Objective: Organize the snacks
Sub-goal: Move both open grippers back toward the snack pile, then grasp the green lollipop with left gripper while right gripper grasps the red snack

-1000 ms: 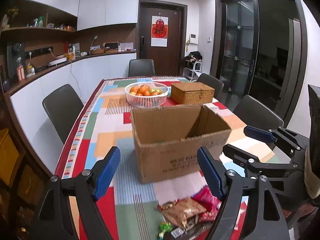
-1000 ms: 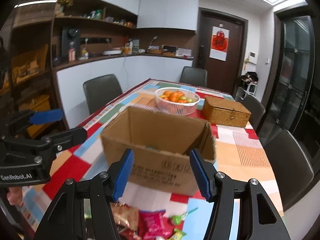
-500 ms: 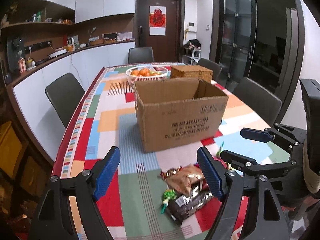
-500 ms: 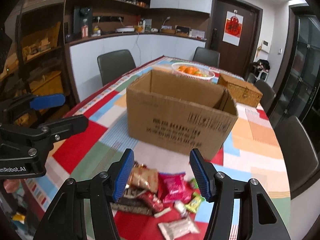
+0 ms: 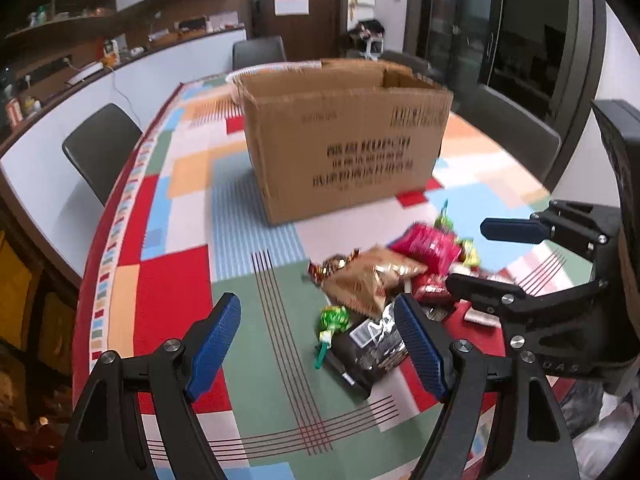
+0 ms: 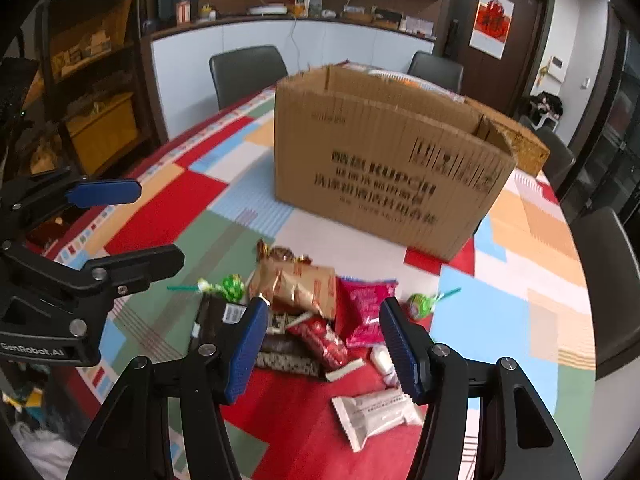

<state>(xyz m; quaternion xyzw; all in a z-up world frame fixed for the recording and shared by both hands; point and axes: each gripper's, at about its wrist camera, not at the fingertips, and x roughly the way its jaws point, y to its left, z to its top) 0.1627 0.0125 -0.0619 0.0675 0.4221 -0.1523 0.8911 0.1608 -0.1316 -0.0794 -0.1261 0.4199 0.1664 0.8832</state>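
Observation:
An open cardboard box [image 5: 344,136] stands on the patchwork tablecloth; it also shows in the right wrist view [image 6: 384,168]. In front of it lies a pile of snacks: a brown packet [image 6: 298,286], a pink packet [image 6: 366,312], a dark packet [image 5: 370,344], green lollipops [image 5: 334,318] and a white bar [image 6: 376,410]. My left gripper [image 5: 320,344] is open and empty, above the table just left of the pile. My right gripper [image 6: 324,340] is open and empty, hovering over the pile. Each gripper shows in the other's view.
Dark chairs [image 5: 100,148] stand around the table. A wicker box [image 6: 520,140] and a fruit basket sit behind the cardboard box, mostly hidden. A counter with shelves [image 6: 280,12] runs along the wall. The table's near edge [image 5: 280,472] is close below the grippers.
Both grippers have dropped lower and tilted down toward the snack pile; the box now sits higher in view and the snacks are nearer. Both stay open.

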